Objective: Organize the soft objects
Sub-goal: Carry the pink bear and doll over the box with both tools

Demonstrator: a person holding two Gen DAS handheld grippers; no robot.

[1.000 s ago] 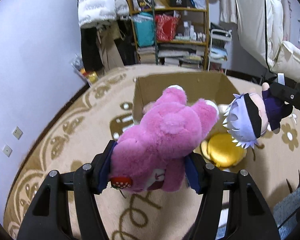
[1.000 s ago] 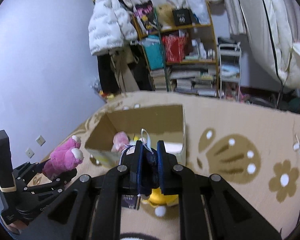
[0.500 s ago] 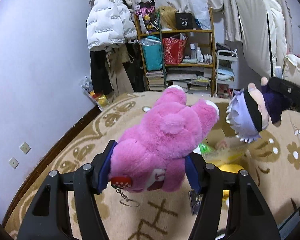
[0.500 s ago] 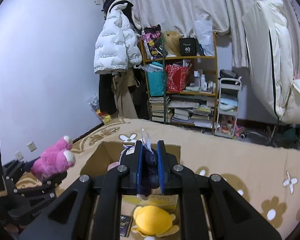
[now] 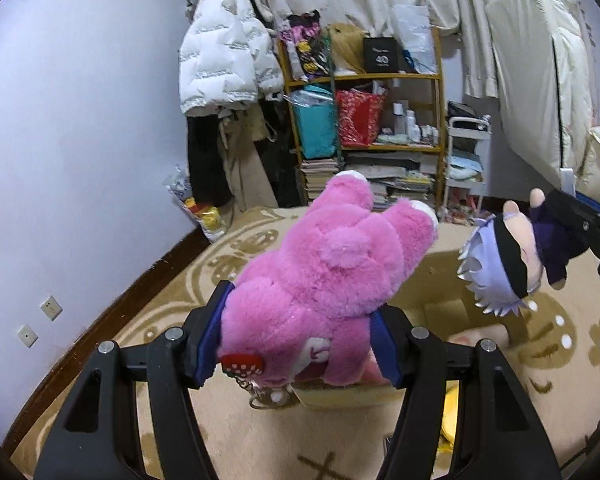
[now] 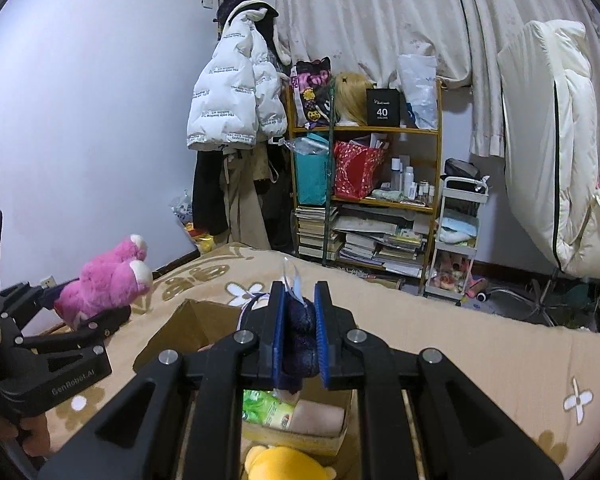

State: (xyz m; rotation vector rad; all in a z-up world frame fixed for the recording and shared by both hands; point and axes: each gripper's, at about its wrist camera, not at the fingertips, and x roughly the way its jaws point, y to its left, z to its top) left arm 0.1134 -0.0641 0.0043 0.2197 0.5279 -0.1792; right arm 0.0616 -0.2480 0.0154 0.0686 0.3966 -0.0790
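My left gripper [image 5: 298,344] is shut on a pink plush bear [image 5: 328,284] and holds it in the air over the near edge of an open cardboard box [image 5: 440,280]. The bear also shows at the left of the right wrist view [image 6: 108,280]. My right gripper [image 6: 299,332] is shut on the dark body of a white-haired doll [image 6: 298,340] with a black blindfold; the doll hangs above the box [image 6: 188,320]. In the left wrist view the doll [image 5: 504,264] is at the right, level with the bear.
A yellow plush [image 6: 284,464] lies on the flowered carpet [image 6: 480,360] in front of the box. Green packaging [image 6: 266,408] and a pink item lie inside it. A cluttered shelf [image 6: 364,184], a white trolley [image 6: 460,236] and a white jacket [image 6: 236,100] stand behind.
Both grippers have risen with their toys, so the views tilt up from the carpet toward the wall and shelf. The box has dropped lower in both views.
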